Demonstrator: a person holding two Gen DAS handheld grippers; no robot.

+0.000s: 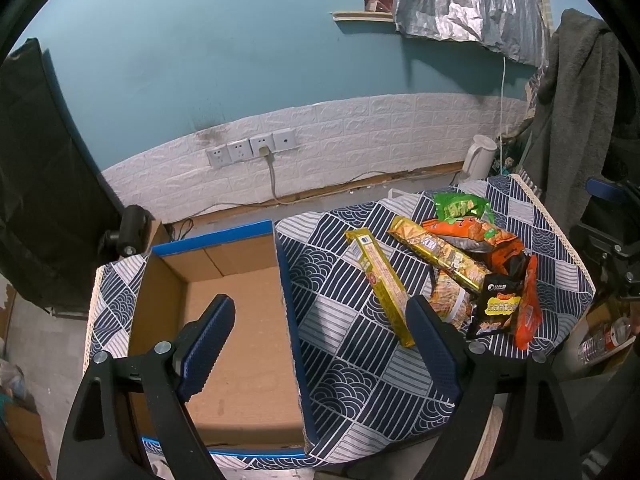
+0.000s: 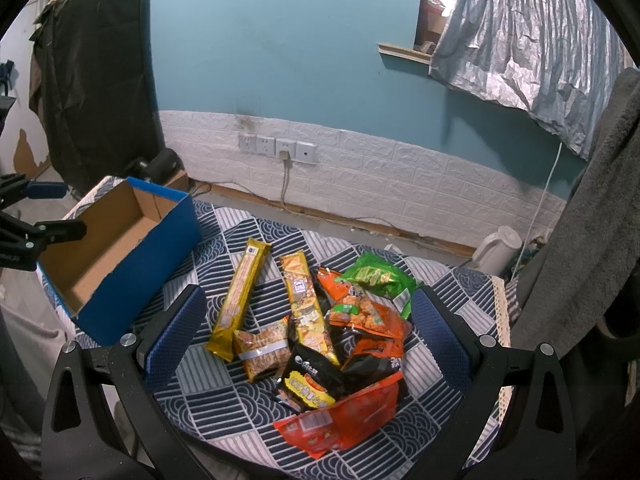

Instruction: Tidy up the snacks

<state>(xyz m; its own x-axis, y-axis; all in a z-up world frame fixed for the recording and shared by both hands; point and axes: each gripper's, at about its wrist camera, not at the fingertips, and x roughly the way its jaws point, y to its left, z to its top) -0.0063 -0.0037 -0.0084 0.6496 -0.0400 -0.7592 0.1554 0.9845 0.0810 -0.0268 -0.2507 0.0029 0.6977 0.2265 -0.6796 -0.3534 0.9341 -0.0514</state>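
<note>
An empty cardboard box (image 1: 236, 320) with blue outer walls (image 2: 120, 256) sits on the left of a table under a navy-and-white patterned cloth (image 1: 352, 360). Several snack packs lie in a loose pile to its right: a long yellow bar (image 1: 382, 284) (image 2: 240, 296), a second gold bar (image 2: 306, 312), a green bag (image 2: 378, 276), orange bags (image 2: 360, 312), a black pack (image 2: 312, 384) and a red pack (image 2: 344, 416). My left gripper (image 1: 320, 340) hangs open above the box's right wall, holding nothing. My right gripper (image 2: 306, 332) is open above the pile, apart from it.
A white kettle (image 2: 498, 248) stands at the table's far right corner, by a grey garment (image 2: 592, 216) hanging at the right. Wall sockets with a plugged cable (image 1: 256, 148) sit behind. A black cloth (image 2: 92, 88) hangs at left. The left gripper's tool (image 2: 24, 228) shows at the left edge.
</note>
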